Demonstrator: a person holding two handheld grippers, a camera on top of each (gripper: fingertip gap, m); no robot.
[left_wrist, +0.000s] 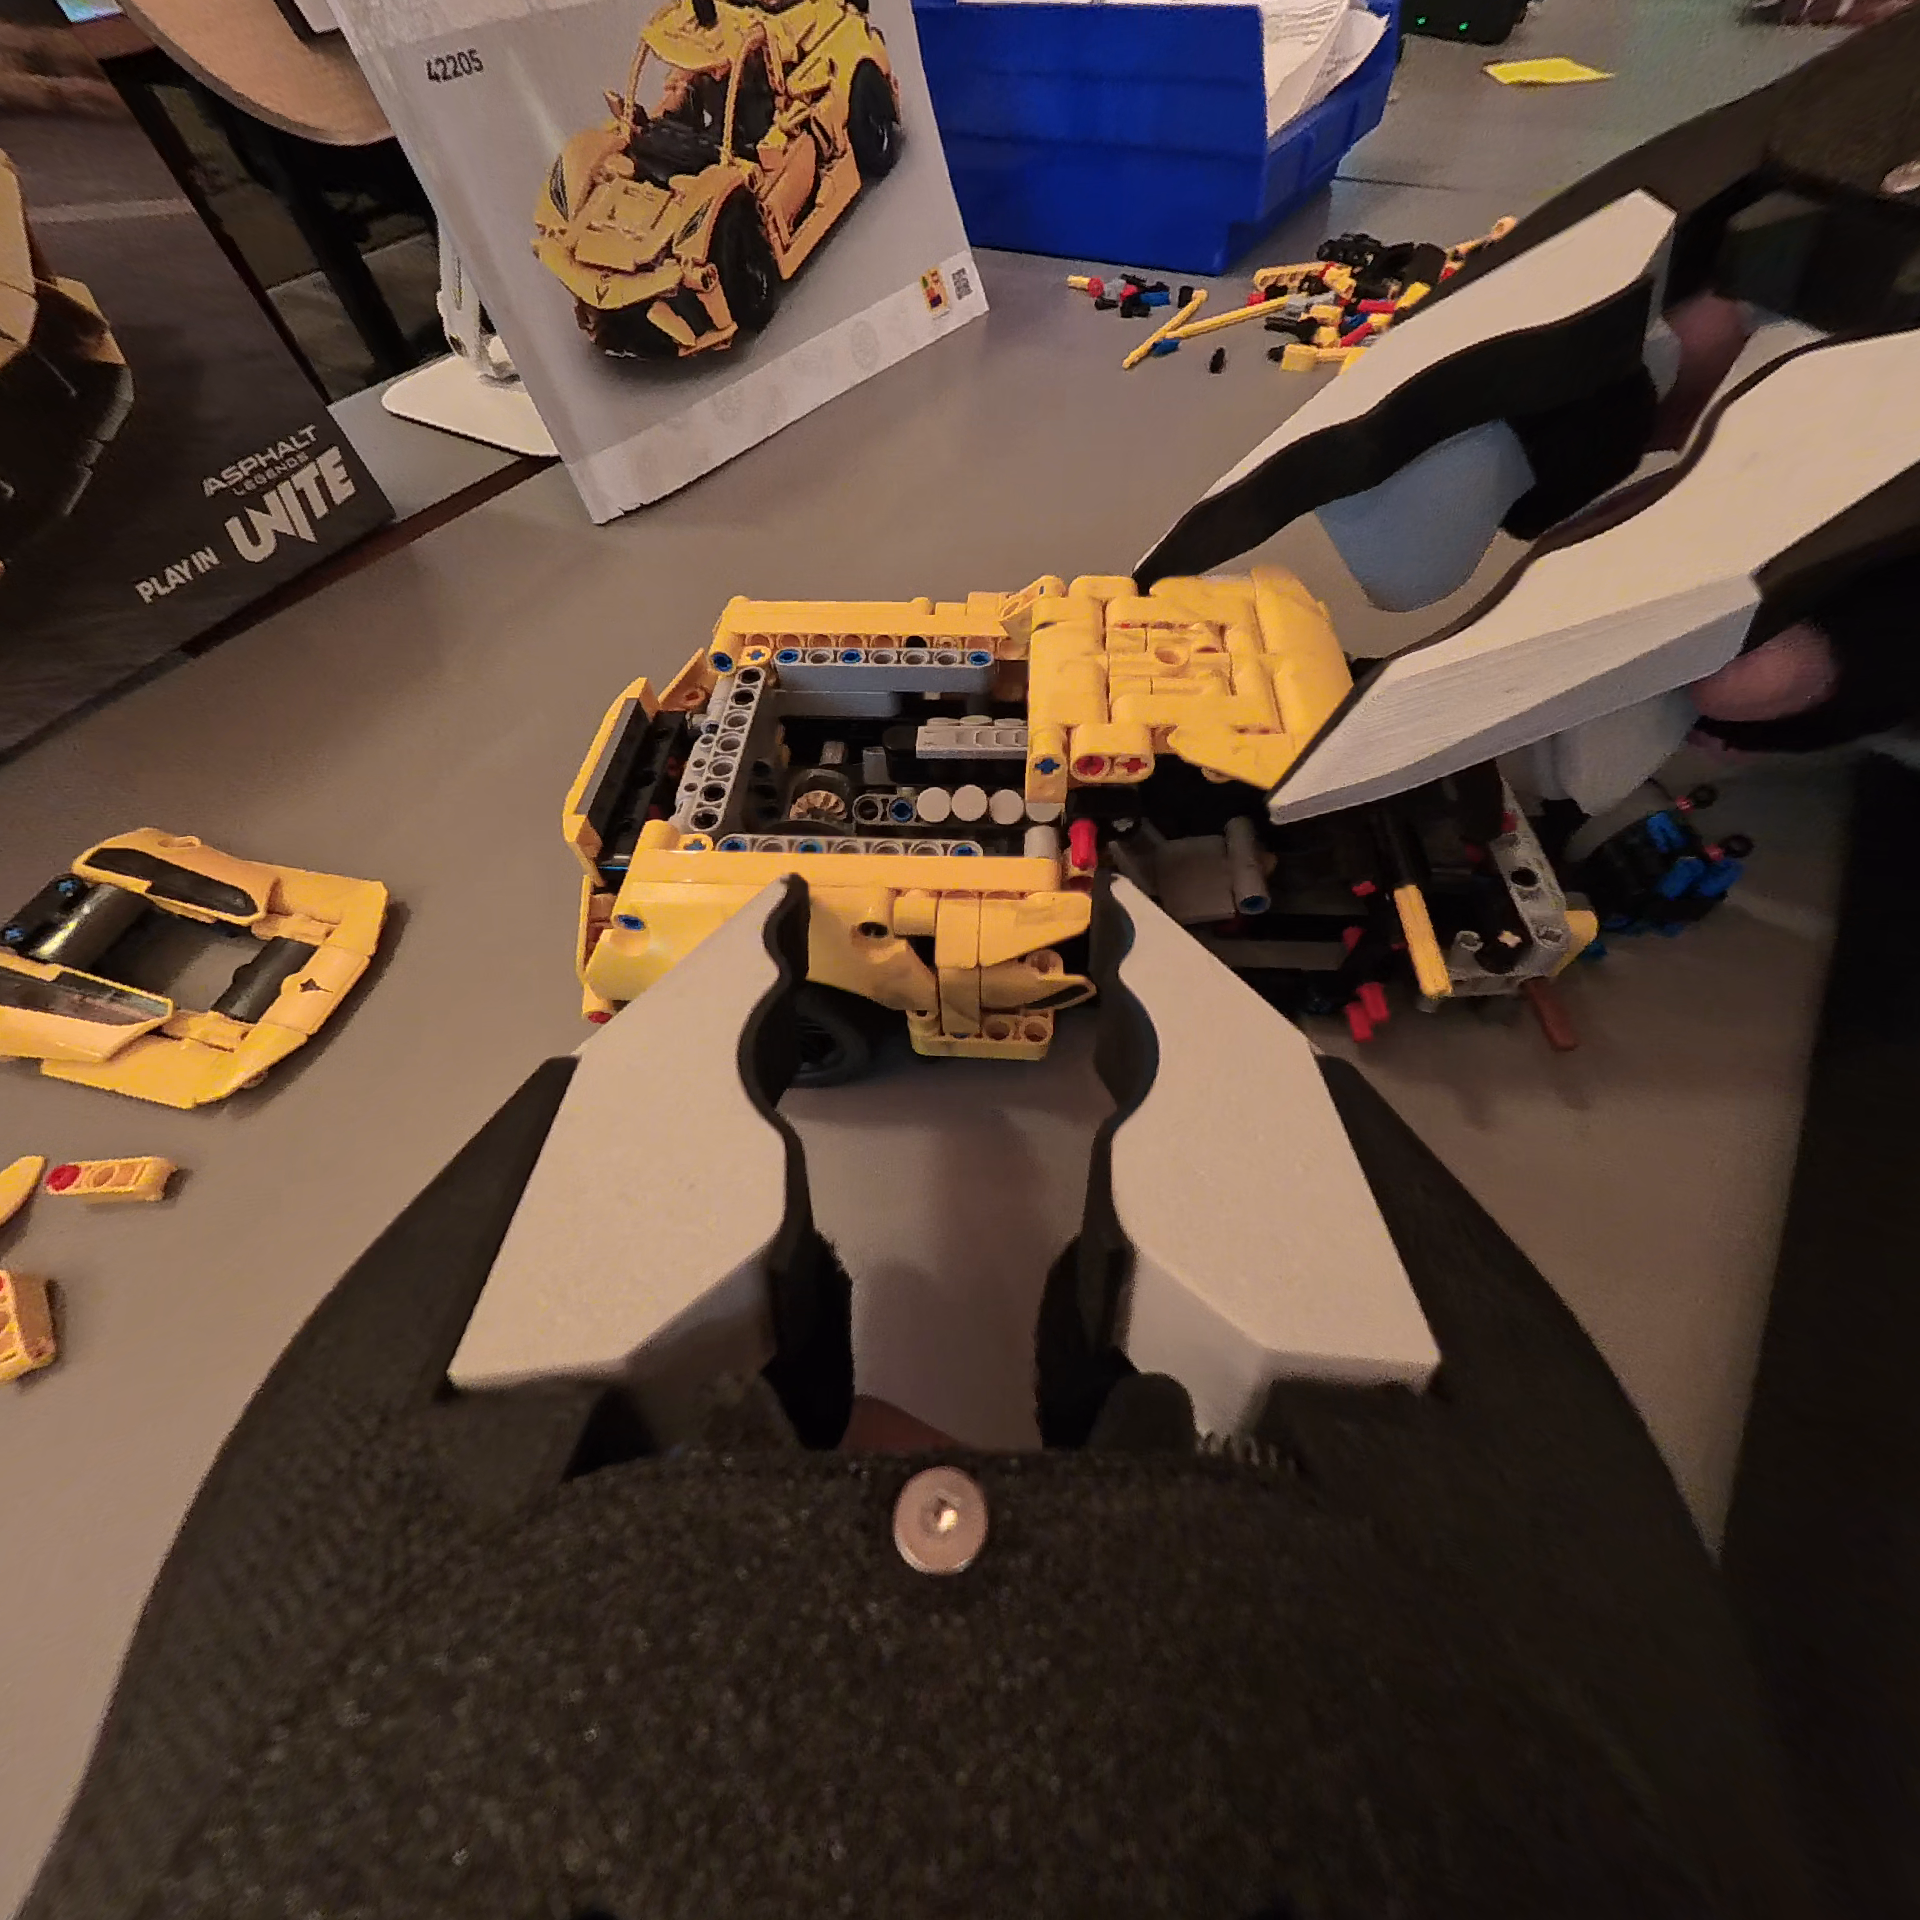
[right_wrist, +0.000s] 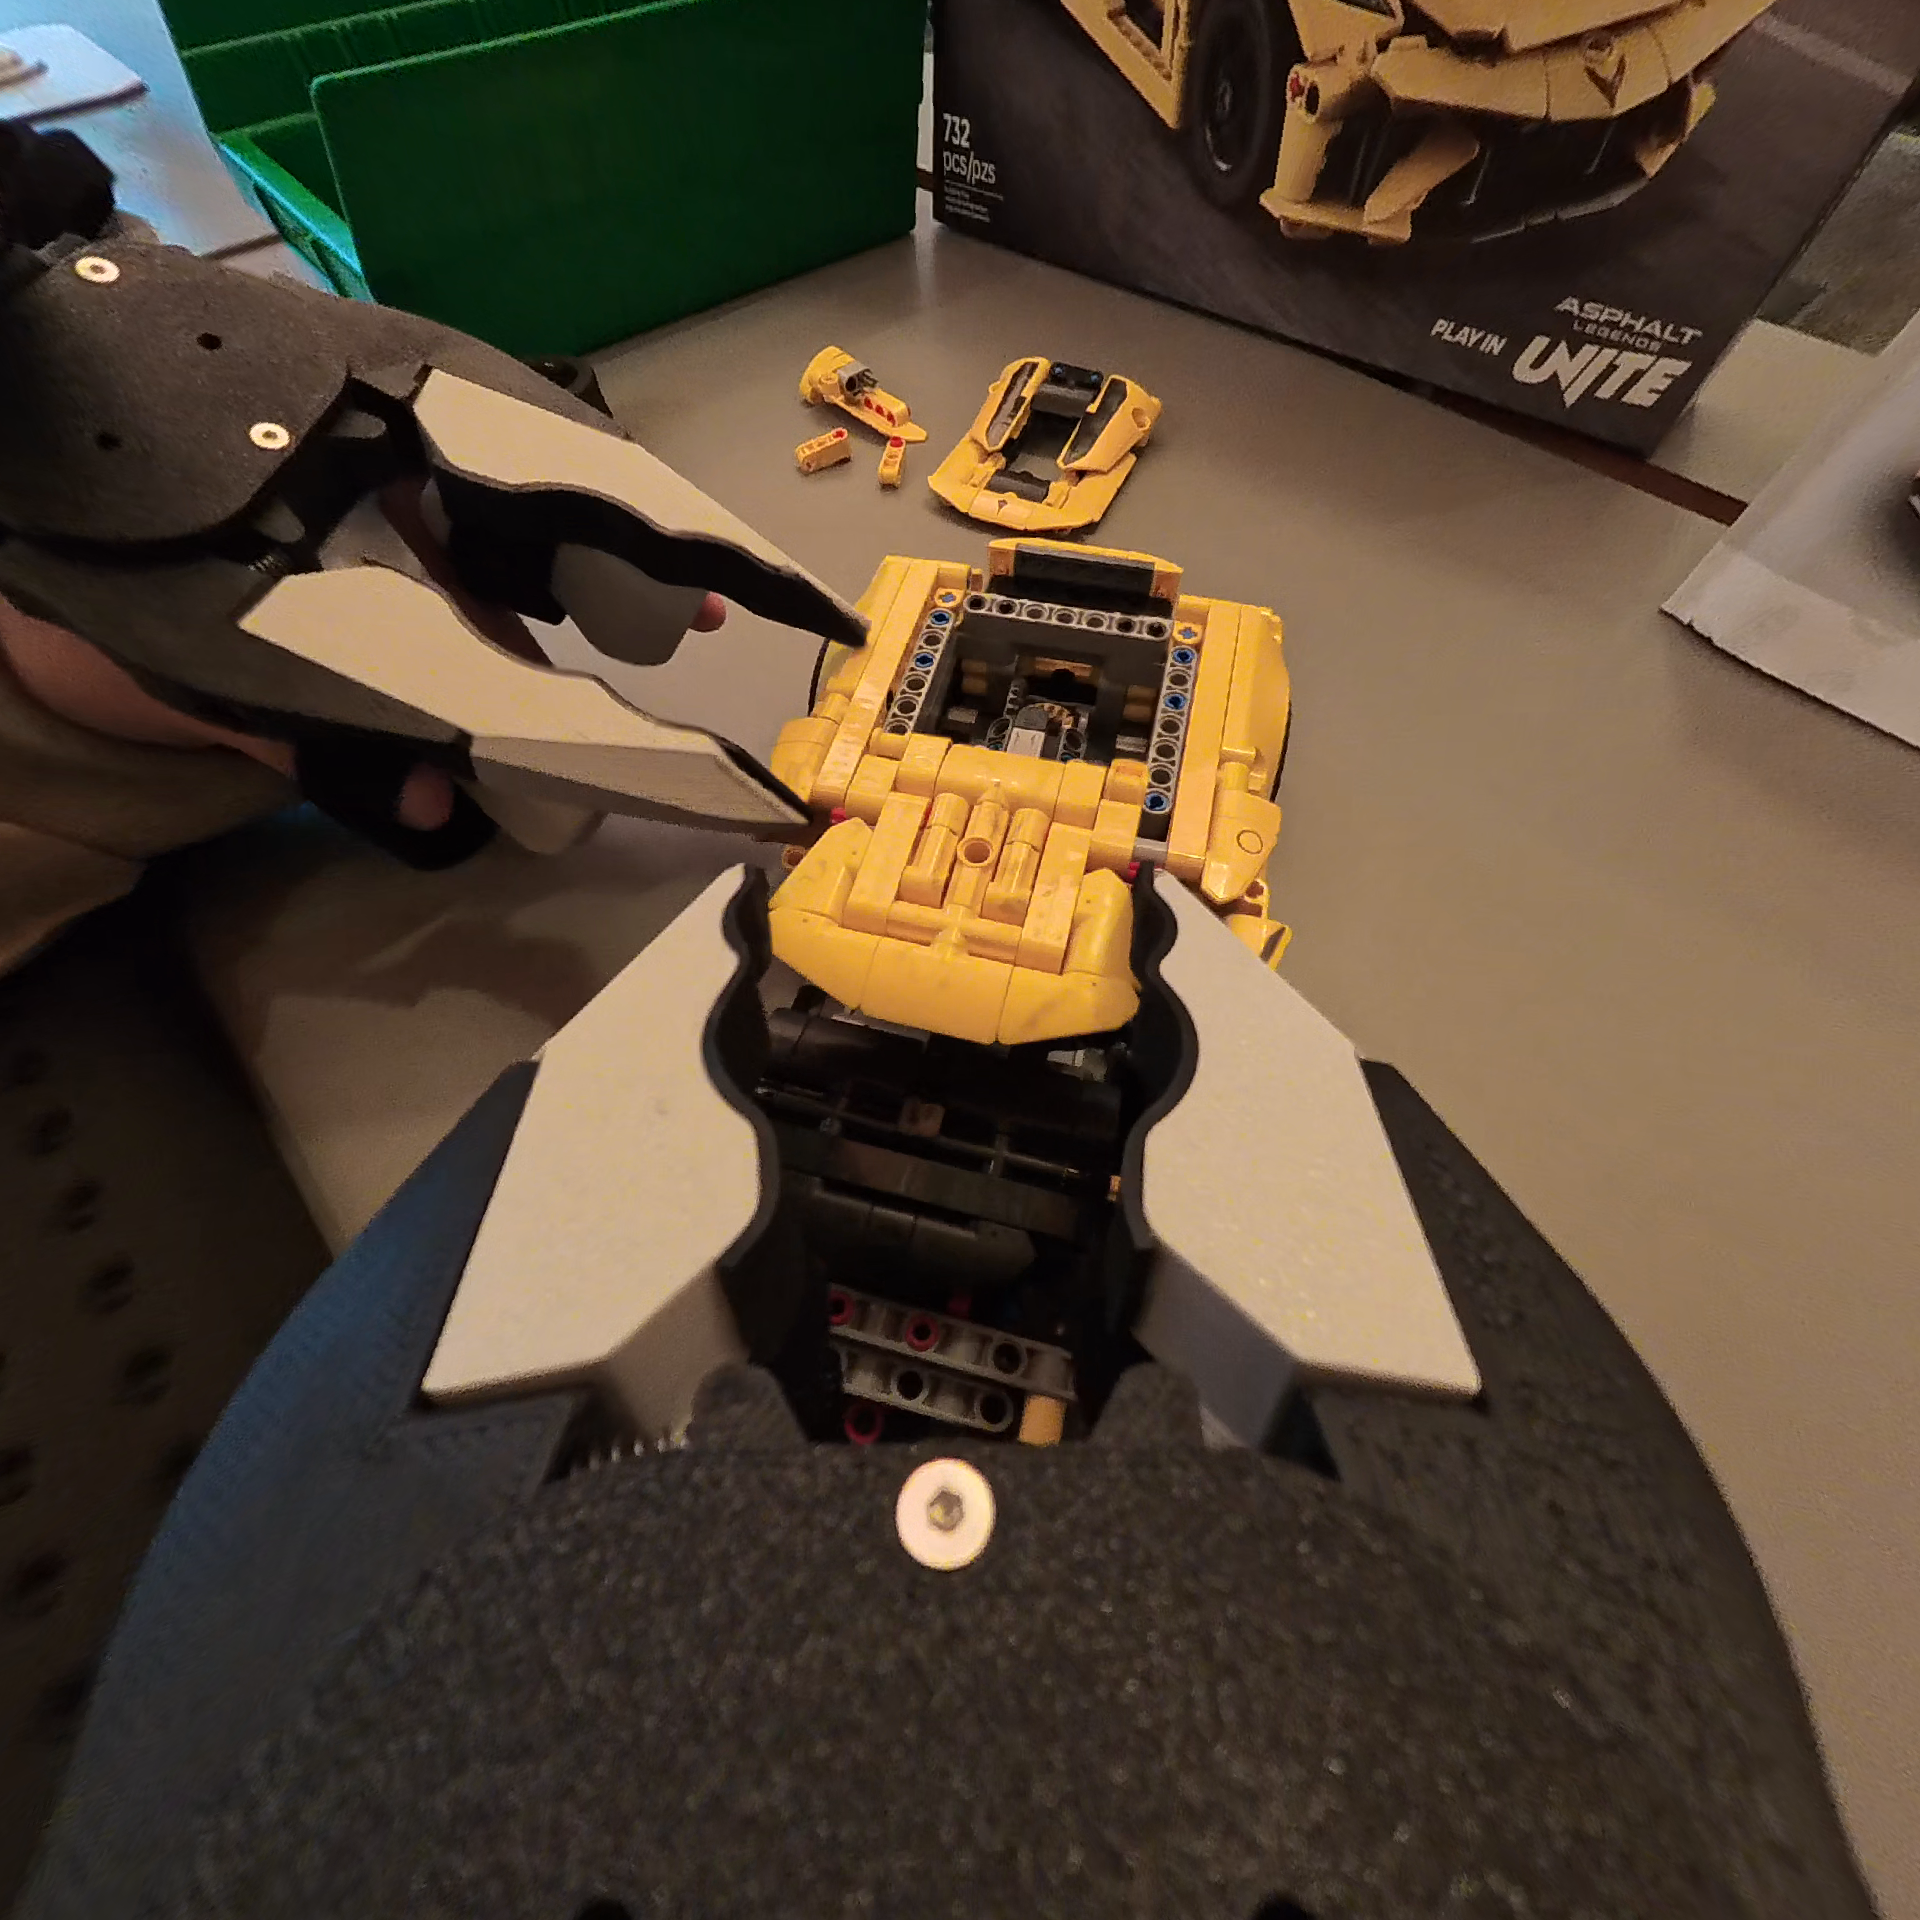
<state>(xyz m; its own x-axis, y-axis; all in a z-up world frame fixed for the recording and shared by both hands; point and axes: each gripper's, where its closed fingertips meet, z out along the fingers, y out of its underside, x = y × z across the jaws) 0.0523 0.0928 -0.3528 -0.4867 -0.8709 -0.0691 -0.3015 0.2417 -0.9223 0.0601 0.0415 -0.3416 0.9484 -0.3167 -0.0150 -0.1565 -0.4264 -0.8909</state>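
Note:
A partly built yellow brick car (left_wrist: 831, 894) stands on the grey table (left_wrist: 935, 468); it also shows in the right wrist view (right_wrist: 1236, 686). Its middle is uncovered, with grey beams and gears showing. My left gripper (left_wrist: 951, 904) is open, its tips against the car's near side; the right wrist view (right_wrist: 834, 724) shows it at the car's left flank. My right gripper (right_wrist: 945, 883) is closed on the yellow roof panel (right_wrist: 956, 935) at the car's end, one finger on each side. The left wrist view shows this gripper (left_wrist: 1210, 691) and the panel (left_wrist: 1174, 675).
A detached yellow body section (left_wrist: 187, 966) (right_wrist: 1044, 442) and small yellow pieces (left_wrist: 109, 1179) (right_wrist: 862, 400) lie nearby. The dark car box (right_wrist: 1455, 208), an instruction booklet (left_wrist: 675, 239), a blue bin (left_wrist: 1143, 135), a pile of loose parts (left_wrist: 1320, 301) and a green bin (right_wrist: 571, 177) ring the table.

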